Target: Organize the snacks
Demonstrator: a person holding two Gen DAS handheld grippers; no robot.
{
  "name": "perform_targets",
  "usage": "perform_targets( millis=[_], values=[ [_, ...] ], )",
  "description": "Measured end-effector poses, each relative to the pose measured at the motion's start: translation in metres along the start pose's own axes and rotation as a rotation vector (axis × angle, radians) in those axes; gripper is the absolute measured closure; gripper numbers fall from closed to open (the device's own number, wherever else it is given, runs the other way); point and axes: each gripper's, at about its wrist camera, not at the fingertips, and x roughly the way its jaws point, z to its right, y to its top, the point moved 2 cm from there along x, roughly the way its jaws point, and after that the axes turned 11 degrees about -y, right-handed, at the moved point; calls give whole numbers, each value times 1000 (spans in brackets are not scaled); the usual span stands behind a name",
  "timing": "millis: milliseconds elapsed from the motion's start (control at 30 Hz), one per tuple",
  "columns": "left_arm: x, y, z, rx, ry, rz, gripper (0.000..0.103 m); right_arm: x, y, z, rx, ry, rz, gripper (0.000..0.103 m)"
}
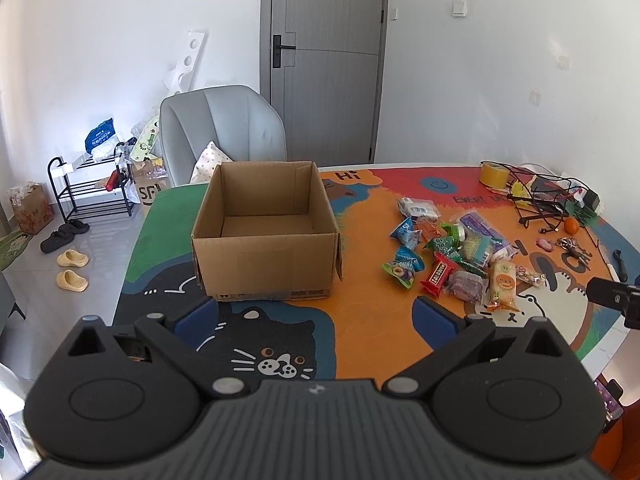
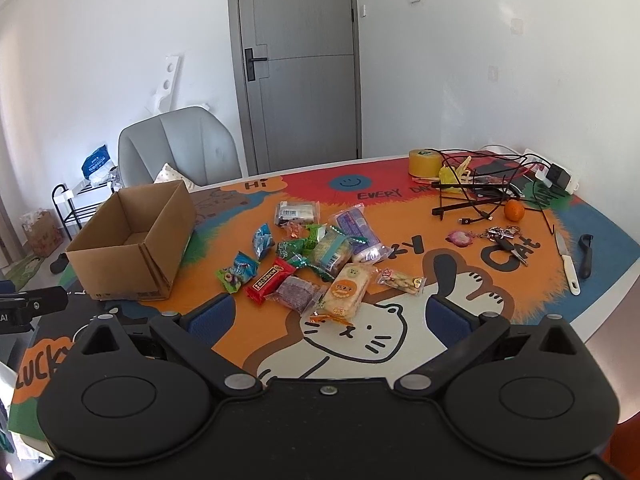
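Snacks are all lying beside the empty cardboard box; both grippers, left gripper and right gripper, are hovering apart, holding nothing.

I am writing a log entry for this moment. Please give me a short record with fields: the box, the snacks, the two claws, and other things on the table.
box: open cardboard box, nothing visible inside
snacks: loose pile of wrapped snacks on the cartoon table mat, right of the box, none in it
left claw: open, holding nothing, facing the box
right claw: open, holding nothing, facing the pile
other items: tape roll, orange, keys, knife, cables
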Motion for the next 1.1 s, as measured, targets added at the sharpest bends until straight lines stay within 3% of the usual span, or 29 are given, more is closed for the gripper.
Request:
perform_targets(
  millis=[467,1100],
  values=[
    [29,0,16,23,-5,5,0,27,-3,6,-20,-42,-18,0],
    [90,-7,29,-30,-48,-65,0,77,-18,30,34,-99,-90,0]
  ],
)
